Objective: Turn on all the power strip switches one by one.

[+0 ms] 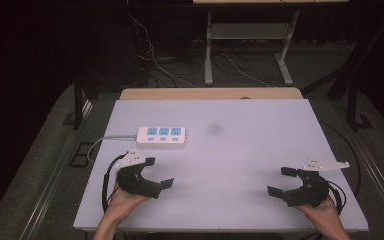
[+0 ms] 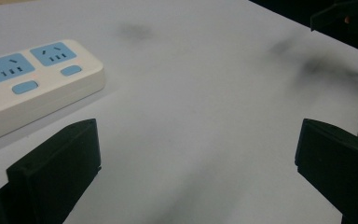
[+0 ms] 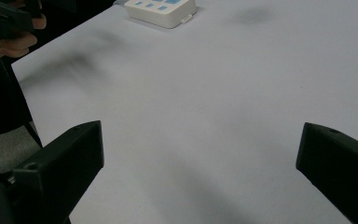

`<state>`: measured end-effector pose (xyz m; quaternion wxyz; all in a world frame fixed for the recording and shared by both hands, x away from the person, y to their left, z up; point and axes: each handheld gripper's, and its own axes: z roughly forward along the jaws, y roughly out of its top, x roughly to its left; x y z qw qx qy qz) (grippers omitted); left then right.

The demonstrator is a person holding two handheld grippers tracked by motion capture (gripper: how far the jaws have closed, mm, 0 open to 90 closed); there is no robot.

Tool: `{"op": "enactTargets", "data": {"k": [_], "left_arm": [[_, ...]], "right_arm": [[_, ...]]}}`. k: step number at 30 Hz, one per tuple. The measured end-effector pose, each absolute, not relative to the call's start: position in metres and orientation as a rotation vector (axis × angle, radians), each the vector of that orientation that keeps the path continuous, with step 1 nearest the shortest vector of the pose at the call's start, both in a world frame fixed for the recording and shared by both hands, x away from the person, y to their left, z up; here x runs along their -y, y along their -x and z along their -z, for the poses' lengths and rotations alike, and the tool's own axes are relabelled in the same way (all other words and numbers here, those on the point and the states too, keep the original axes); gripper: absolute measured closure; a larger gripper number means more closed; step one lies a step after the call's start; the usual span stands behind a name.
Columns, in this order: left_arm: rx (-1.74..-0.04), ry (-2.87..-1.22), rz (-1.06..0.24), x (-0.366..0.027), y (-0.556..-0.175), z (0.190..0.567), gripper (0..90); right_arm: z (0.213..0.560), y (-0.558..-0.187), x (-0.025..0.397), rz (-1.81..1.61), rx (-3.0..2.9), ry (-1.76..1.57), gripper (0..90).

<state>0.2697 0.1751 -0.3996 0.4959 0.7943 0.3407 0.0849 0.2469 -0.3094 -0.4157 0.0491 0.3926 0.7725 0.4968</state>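
High view: a white power strip with three blue sockets lies on the pale surface, left of centre towards the far edge, its cord trailing off the left side. The left gripper rests near it, jaws wide and empty; the right gripper sits well apart at the near right, jaws also wide. Nothing appears started yet.

Left gripper view: the strip lies ahead at left, untouched.

Right gripper view: the strip is far off. No readable writing.
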Motion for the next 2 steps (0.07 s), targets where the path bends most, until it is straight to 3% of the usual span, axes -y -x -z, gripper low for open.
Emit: {"op": "enactTargets", "data": {"k": [2], "left_arm": [[-0.831, -1.917, -0.203, -0.1774, -0.2702, 0.4028, 0.0]], "right_arm": [[0.4158, -0.2467, 0.3092, -1.512, -2.354, -1.195, 0.5]]}}
